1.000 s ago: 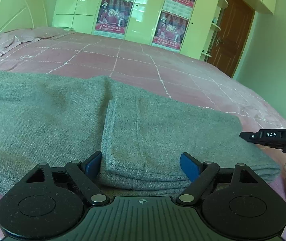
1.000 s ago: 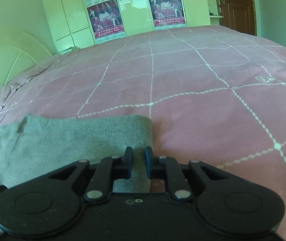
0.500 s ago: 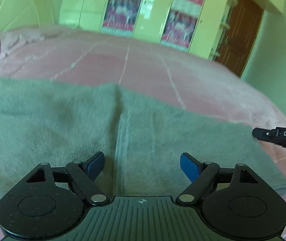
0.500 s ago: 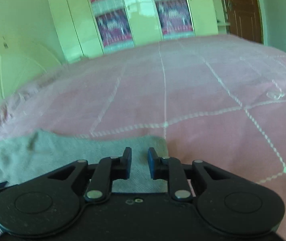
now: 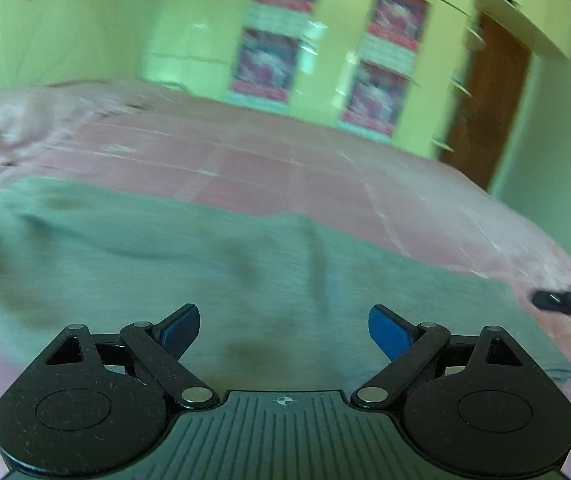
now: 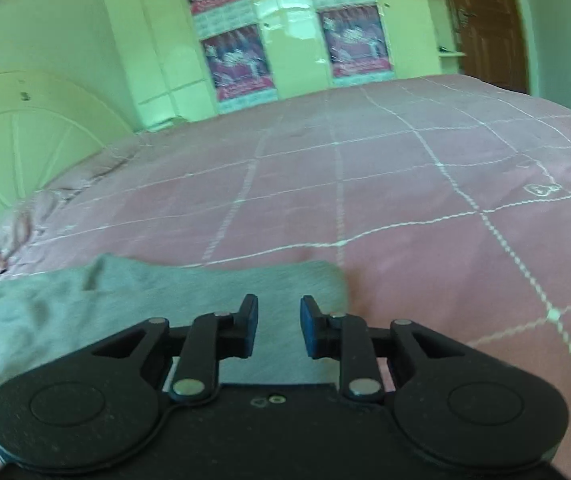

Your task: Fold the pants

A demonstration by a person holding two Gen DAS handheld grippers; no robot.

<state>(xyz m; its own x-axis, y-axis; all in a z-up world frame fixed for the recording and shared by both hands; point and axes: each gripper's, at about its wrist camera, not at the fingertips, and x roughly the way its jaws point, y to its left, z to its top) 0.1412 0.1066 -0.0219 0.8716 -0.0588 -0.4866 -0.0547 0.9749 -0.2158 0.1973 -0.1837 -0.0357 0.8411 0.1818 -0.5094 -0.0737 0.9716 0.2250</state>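
Beyond the grey pants (image 5: 205, 280) spread flat across the near edge of my bed, the pink checked bedspread (image 6: 405, 184) lies open and bare, giving my grippers free passage forward. A curved headboard (image 6: 17, 136) blocks the left side. Wardrobe doors (image 6: 285, 40) wall off the far end.

Grey pants (image 5: 213, 272) lie on a pink bedspread (image 6: 405, 184) crossed by a white grid, beside pale green wardrobes (image 6: 285, 40) and a brown door (image 6: 485, 20)
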